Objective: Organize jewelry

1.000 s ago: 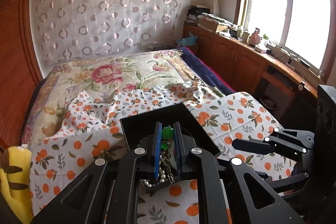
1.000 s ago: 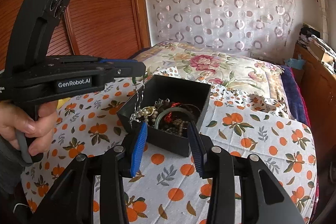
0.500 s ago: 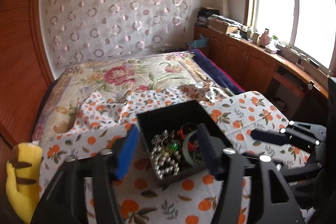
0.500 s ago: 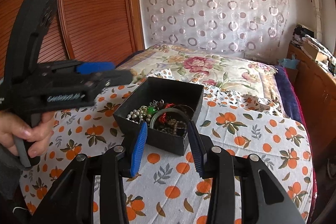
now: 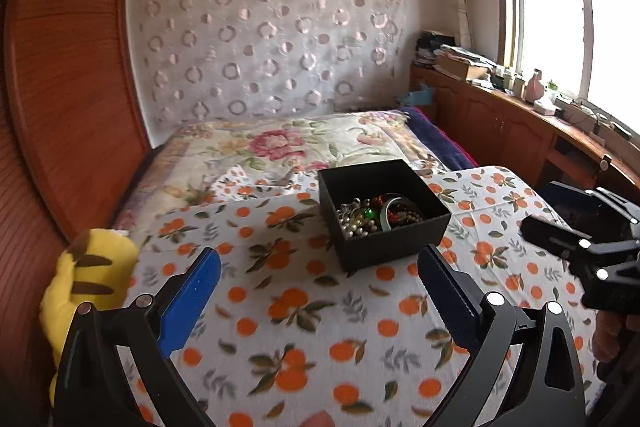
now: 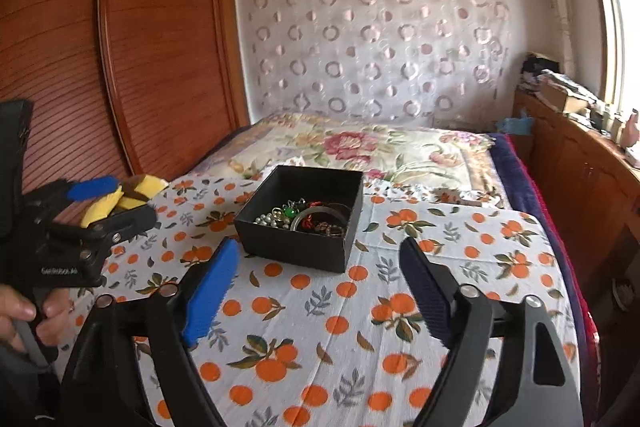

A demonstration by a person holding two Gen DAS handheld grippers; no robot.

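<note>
A black open box (image 5: 394,247) sits on the orange-print cloth and holds a heap of jewelry (image 5: 370,217): pearl beads, a green stone, a grey bangle, red beads. It also shows in the right wrist view (image 6: 296,247), with the jewelry (image 6: 304,219) inside. My left gripper (image 5: 318,291) is open and empty, held back from the box on its near left. My right gripper (image 6: 316,279) is open and empty, just in front of the box. Each gripper shows in the other's view: the right (image 5: 584,243), the left (image 6: 108,203).
A yellow striped plush toy (image 5: 92,275) lies at the cloth's left edge. A floral bedspread (image 5: 288,143) lies behind the box. A wooden wardrobe (image 6: 120,67) stands on the left, and a cluttered wooden counter (image 5: 520,115) under the window on the right.
My left gripper opened and let the beaded, green-stone necklace fall into the box, then drew back and to the left. My right gripper opened wider and drew back a little.
</note>
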